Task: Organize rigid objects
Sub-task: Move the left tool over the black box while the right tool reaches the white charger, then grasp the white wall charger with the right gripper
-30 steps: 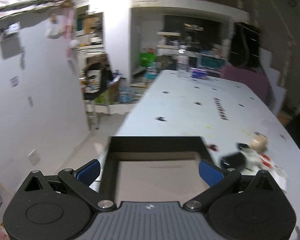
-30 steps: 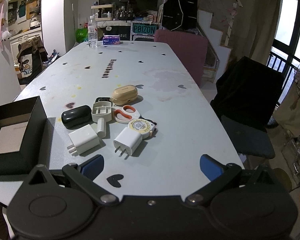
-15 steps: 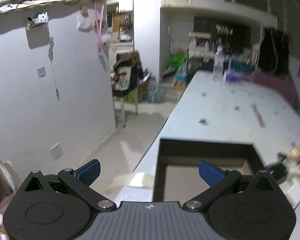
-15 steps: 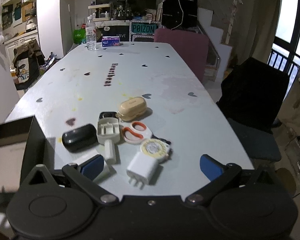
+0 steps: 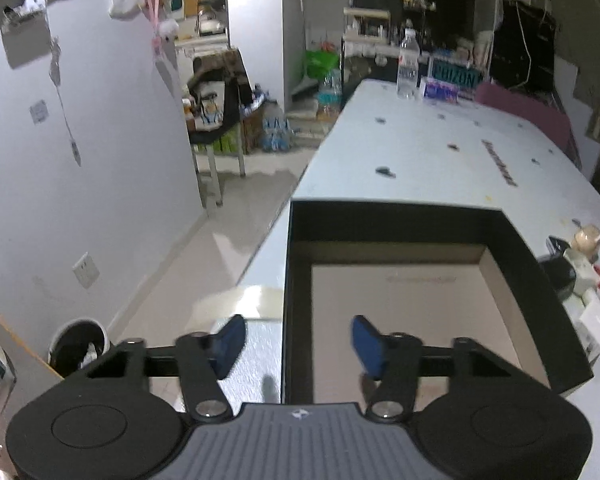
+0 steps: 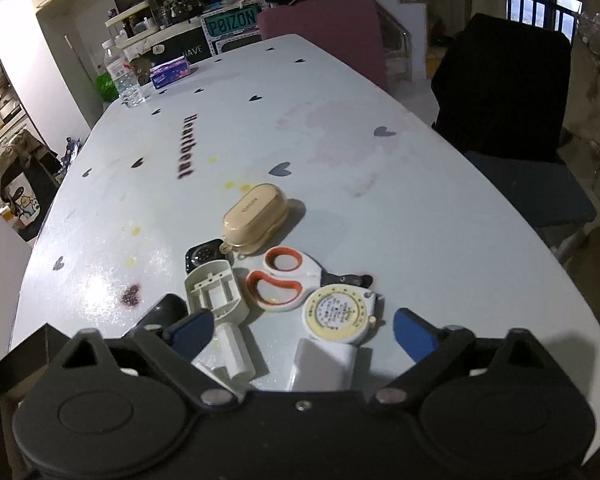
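left gripper: fingers apart, nothing between pads; straddling the near-left wall of the black box, one finger outside, one inside.
right gripper: fingers wide apart, empty; hovering over the pile.
pile: white charger just ahead between the fingers, tape measure touching it beyond, scissors further out, white adapter ahead-left, tan case farthest.
box: empty, ahead of left gripper, left of the pile.
risk 1: items touch, so closing on the charger may drag the tape measure.
risk 2: charger faces look smooth; an off-centre pinch could let it slip.
risk 3: left grip on the thin wall could tip the box.
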### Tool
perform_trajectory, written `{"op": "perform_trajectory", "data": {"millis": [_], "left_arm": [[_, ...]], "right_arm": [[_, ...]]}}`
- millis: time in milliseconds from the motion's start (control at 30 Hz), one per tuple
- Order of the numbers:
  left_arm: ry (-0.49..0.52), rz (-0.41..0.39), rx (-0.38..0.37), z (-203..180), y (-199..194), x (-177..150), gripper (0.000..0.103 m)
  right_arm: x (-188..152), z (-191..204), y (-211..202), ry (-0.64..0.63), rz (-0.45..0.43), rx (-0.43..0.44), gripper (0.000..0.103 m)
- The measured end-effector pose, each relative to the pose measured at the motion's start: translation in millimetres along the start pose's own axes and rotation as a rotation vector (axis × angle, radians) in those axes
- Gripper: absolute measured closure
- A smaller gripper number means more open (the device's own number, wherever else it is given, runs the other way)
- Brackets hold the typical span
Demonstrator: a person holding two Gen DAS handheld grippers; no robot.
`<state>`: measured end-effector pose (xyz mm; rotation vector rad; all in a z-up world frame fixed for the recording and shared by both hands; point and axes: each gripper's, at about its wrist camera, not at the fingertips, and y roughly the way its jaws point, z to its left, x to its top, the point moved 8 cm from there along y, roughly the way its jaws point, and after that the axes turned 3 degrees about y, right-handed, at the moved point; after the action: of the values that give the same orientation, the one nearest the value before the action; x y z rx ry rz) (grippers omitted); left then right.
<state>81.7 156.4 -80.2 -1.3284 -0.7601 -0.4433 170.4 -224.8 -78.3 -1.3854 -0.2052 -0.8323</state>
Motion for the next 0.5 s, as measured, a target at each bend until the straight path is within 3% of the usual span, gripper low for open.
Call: {"op": "perform_trajectory", "data": {"millis": [100,167,233,400,500], "left_arm": [[0.007,0.017,0.016,1.9,4.6,-5.1,0.067],[0.004,0.034,0.018,3.8,8.1,-8.3,0.089],[0.013,0.047,0.028,4.4,10.5,-11.6,0.096],[0.035,0.046,0.045,3.7,10.2,-13.1,0.097],[0.04,0.048,0.051,3.7,10.0,-13.4,0.097]], "right_arm": [[-1.7,-6.0,7.2,0.002,0.005,-0.017,0.016],[-3.0,-9.2,11.3,0.017,0.018,0.008,0.023],[-6.4,-11.7,16.1,0.03,0.045,0.03,0.035],[-22.4,-18.2,28.4,0.052,0.139,-0.011,0.051],[-27.9,-14.8,30.5,0.05,0.164,-0.01,0.055]]}}
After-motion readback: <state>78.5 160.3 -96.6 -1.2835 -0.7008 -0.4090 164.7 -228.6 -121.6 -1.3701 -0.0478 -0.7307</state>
